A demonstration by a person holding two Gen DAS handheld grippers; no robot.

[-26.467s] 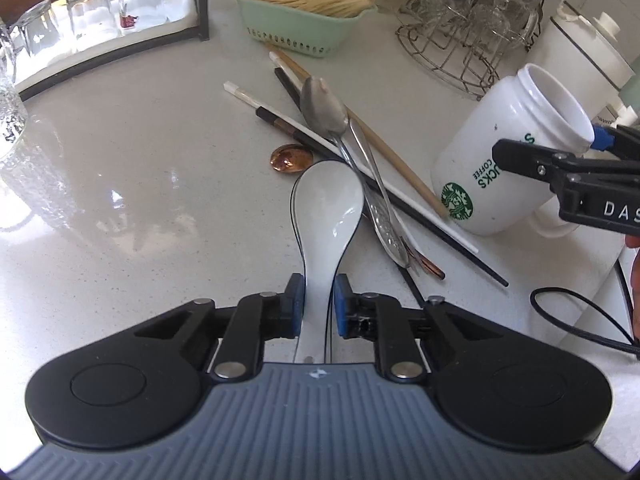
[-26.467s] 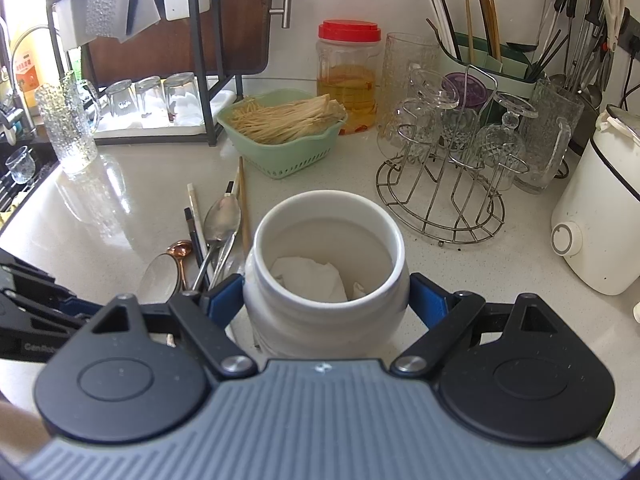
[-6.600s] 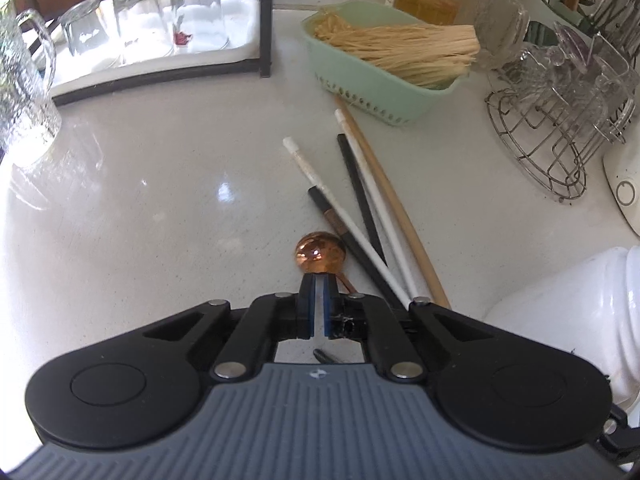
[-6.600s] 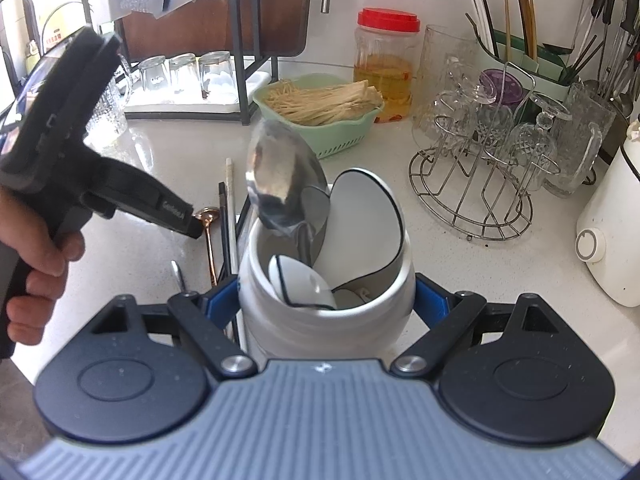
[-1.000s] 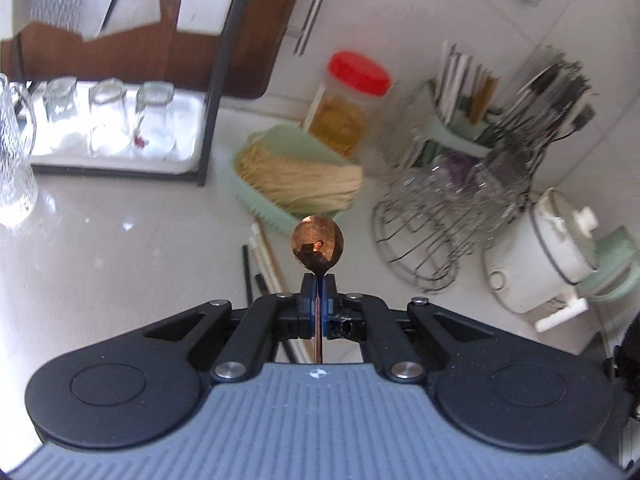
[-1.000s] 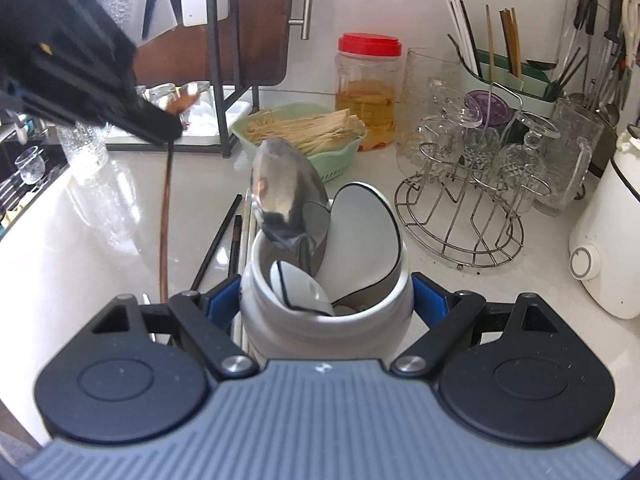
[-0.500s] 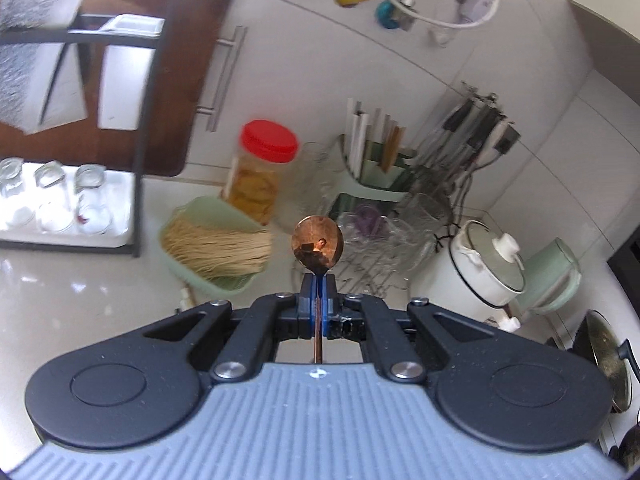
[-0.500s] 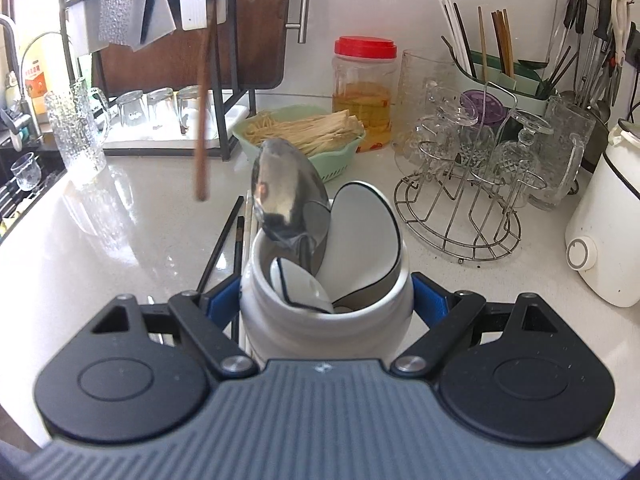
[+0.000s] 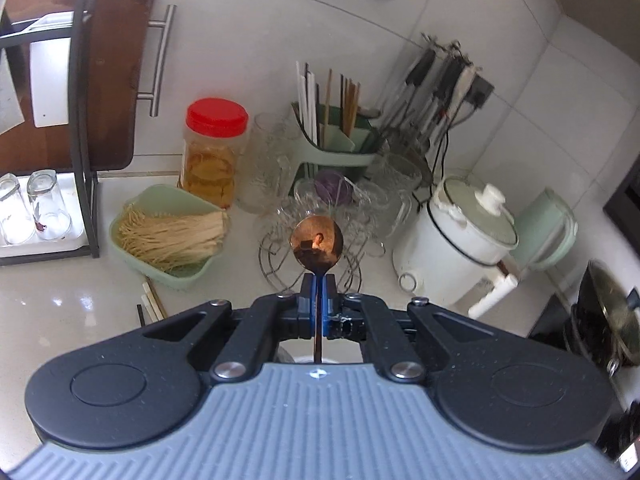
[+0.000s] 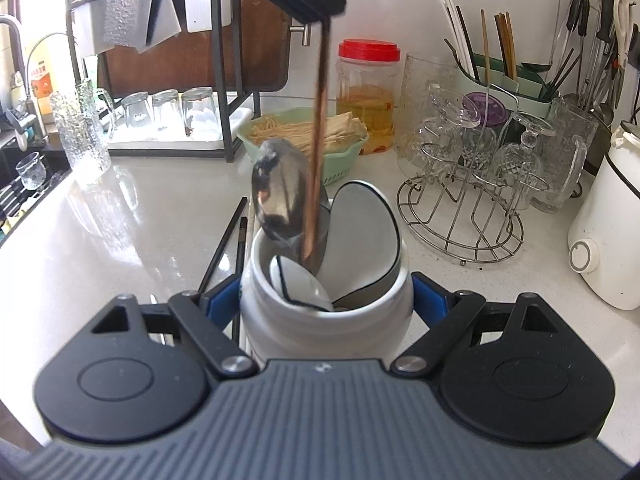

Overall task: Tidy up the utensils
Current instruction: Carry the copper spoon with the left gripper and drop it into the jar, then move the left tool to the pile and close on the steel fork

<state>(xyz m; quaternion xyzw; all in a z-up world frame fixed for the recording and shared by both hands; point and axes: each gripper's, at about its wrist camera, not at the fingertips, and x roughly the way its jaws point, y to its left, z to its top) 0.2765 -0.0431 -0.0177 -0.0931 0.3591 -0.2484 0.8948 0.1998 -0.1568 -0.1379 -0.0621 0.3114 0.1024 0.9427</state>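
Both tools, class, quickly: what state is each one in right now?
Left tool: shut on the copper spoon, handle hanging over the white mug.
Right tool: shut on the white mug.

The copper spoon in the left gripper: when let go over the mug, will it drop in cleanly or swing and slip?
The copper spoon looks thin, stiff and polished, so probably slippery; the left gripper pinches it just below the bowl. Its long handle hangs with the tip at the mouth of the white mug, so it should slide in, perhaps clinking the steel spoon. It is likely light.
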